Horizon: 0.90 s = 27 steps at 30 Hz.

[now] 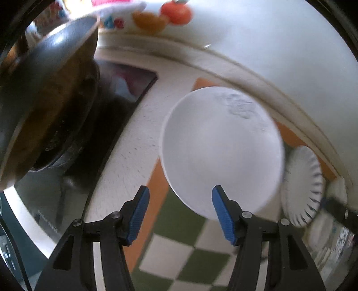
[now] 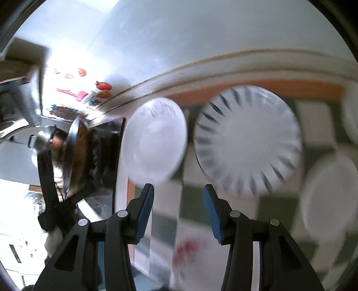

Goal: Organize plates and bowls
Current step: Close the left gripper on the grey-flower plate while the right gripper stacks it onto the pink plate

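Observation:
A white bowl (image 1: 221,154) sits on the checked cloth (image 1: 179,226); its near rim lies just ahead of my open, empty left gripper (image 1: 180,192). A fluted white paper plate (image 1: 302,185) lies to its right. In the right wrist view the same bowl (image 2: 154,138) is left of the fluted plate (image 2: 246,141), and another white dish (image 2: 329,197) sits at the right. My right gripper (image 2: 179,190) is open and empty, above the cloth in front of the plate. Both views are motion-blurred.
A dark wok (image 1: 44,94) on a black stove (image 1: 116,105) stands to the left. A white wall (image 1: 268,40) with fruit stickers (image 1: 176,12) runs behind the counter. A blurred white item with red marks (image 2: 188,250) lies near the right gripper.

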Each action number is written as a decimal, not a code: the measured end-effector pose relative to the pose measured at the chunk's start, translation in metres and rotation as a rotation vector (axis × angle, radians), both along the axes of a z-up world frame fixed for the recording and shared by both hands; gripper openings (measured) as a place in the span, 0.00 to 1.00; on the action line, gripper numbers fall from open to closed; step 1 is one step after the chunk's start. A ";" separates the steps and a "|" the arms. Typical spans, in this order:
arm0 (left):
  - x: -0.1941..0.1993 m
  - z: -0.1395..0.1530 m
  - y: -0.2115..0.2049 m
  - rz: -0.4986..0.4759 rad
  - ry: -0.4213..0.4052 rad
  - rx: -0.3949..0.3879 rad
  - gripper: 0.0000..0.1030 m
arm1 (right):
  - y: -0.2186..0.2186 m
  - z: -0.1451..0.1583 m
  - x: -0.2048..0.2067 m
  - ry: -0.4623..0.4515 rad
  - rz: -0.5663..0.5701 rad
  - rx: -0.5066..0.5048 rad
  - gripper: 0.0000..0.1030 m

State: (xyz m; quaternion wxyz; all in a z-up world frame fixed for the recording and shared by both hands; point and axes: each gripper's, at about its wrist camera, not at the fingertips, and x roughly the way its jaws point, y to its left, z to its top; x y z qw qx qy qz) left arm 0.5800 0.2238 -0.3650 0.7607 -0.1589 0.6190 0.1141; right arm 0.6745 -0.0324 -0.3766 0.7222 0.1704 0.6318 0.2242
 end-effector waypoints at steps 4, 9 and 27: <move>0.013 -0.026 0.019 0.032 0.039 -0.039 0.54 | 0.041 -0.033 0.056 -0.007 0.056 -0.081 0.47; 0.026 -0.046 0.025 0.026 0.058 -0.053 0.54 | 0.065 -0.063 0.098 0.041 0.087 -0.124 0.41; 0.025 -0.052 0.014 -0.059 0.006 -0.045 0.21 | 0.072 -0.093 0.110 0.079 0.154 -0.111 0.13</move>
